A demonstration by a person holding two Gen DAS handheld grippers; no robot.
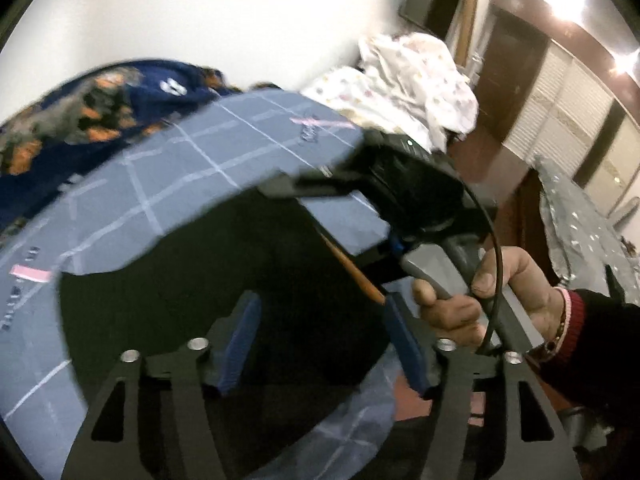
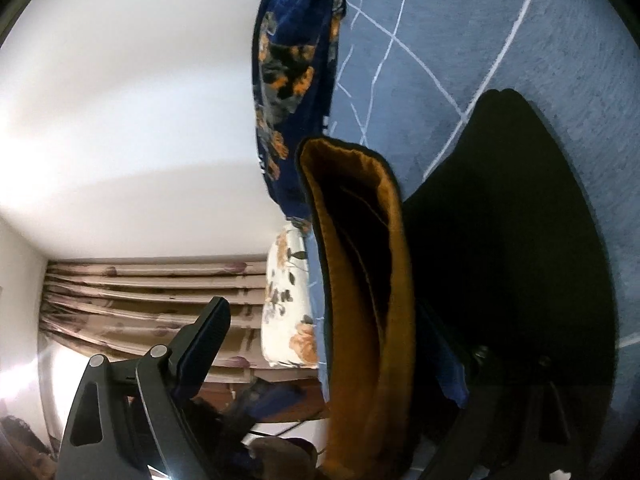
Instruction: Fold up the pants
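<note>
Evidently soft, thick and limp, the black pants [image 1: 192, 280] lie on the bed [image 1: 168, 184], their brown-lined waistband [image 2: 360, 280] offering firm purchase between the right hand-held gripper's [image 2: 332, 344] spread jaws; the left hand-held gripper [image 1: 320, 344] hangs apart, empty.

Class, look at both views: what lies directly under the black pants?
Under the black pants lies a grey-blue bedsheet with white grid lines, showing around the pants' edges. Whatever part of the sheet sits beneath the fabric is covered and cannot be seen.
</note>
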